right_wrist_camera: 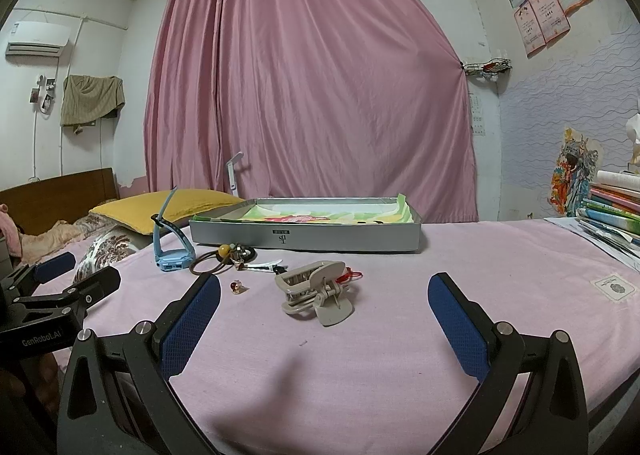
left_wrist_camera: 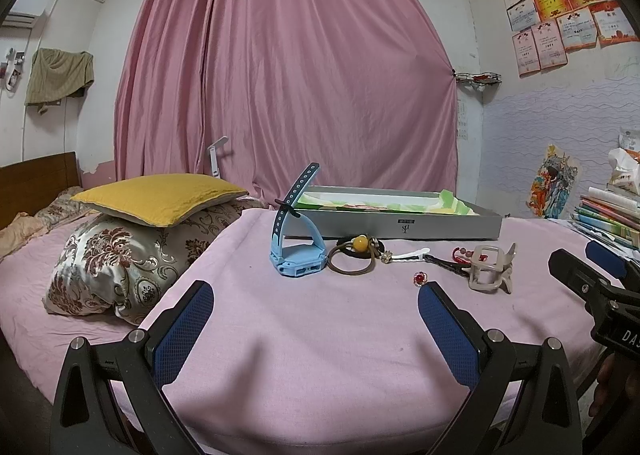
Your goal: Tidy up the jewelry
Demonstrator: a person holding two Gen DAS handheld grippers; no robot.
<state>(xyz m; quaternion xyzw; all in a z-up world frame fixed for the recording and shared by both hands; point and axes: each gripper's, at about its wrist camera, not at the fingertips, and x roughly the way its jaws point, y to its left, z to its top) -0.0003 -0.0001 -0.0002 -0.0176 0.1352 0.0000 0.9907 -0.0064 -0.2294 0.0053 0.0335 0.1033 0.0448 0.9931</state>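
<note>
On the pink sheet lie a light-blue watch (left_wrist_camera: 294,255) (right_wrist_camera: 172,251), brown hair ties with a yellow bead (left_wrist_camera: 354,255) (right_wrist_camera: 222,257), a white clip (left_wrist_camera: 408,255), a small red-stone ring (left_wrist_camera: 421,278) (right_wrist_camera: 236,287), a red cord charm (left_wrist_camera: 460,255) and a beige claw hair clip (left_wrist_camera: 490,269) (right_wrist_camera: 314,287). Behind them stands a shallow grey box (left_wrist_camera: 400,225) (right_wrist_camera: 304,237) with a green floral lining. My left gripper (left_wrist_camera: 316,305) is open, short of the watch and ring. My right gripper (right_wrist_camera: 324,295) is open with the claw clip between and ahead of its fingers.
A yellow pillow (left_wrist_camera: 160,197) sits on a patterned pillow (left_wrist_camera: 120,267) at the left. Stacked books (left_wrist_camera: 608,219) (right_wrist_camera: 612,211) stand at the right. A pink curtain (left_wrist_camera: 288,75) hangs behind. The bed's front edge lies below both grippers.
</note>
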